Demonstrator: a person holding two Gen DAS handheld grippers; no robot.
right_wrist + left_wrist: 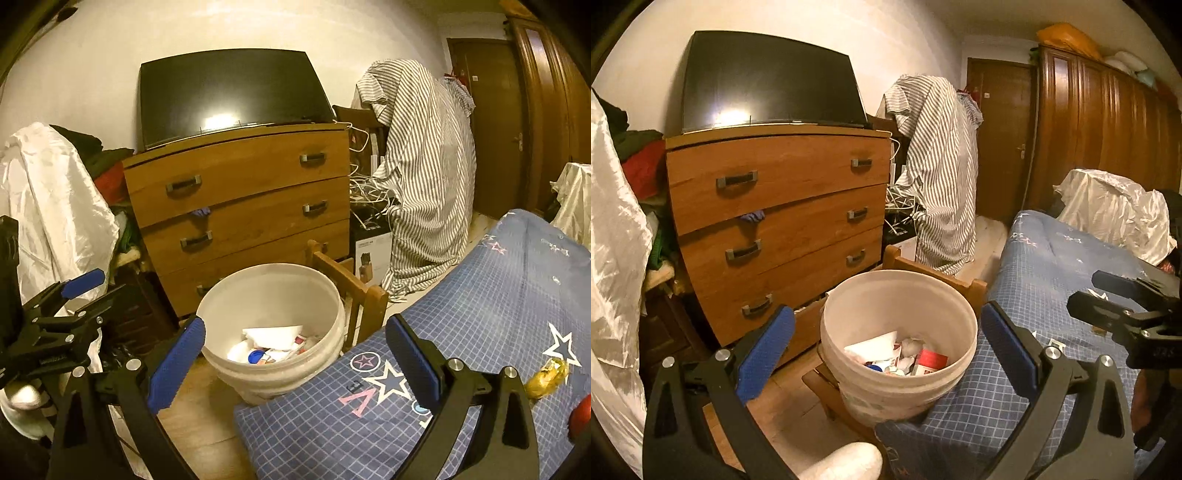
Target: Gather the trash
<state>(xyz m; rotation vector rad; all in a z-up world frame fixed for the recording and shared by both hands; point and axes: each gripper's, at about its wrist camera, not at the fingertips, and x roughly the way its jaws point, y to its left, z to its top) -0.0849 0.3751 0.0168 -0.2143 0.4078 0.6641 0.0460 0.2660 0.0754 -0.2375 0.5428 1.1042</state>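
A white bucket (897, 299) (273, 291) stands on a wooden chair beside the bed, with paper, wrappers and small boxes (897, 354) (271, 345) in its bottom. My left gripper (886, 314) is open and empty, its blue pads framing the bucket from a short way back. My right gripper (295, 323) is likewise open and empty, facing the same bucket. Each gripper shows in the other's view, the right gripper (1086, 290) over the bed and the left gripper (96, 291) at the left. A yellow wrapper (548, 376) and a red object (580, 413) lie on the bed.
The bed (480, 314) with a blue checked sheet fills the right side. A wooden dresser (775, 206) carrying a dark TV (768, 81) stands behind the bucket. Striped cloth (938, 166) hangs over a rack, with tangled cables beside it. Clothes pile up at the left; a wardrobe (1100, 118) and door lie beyond.
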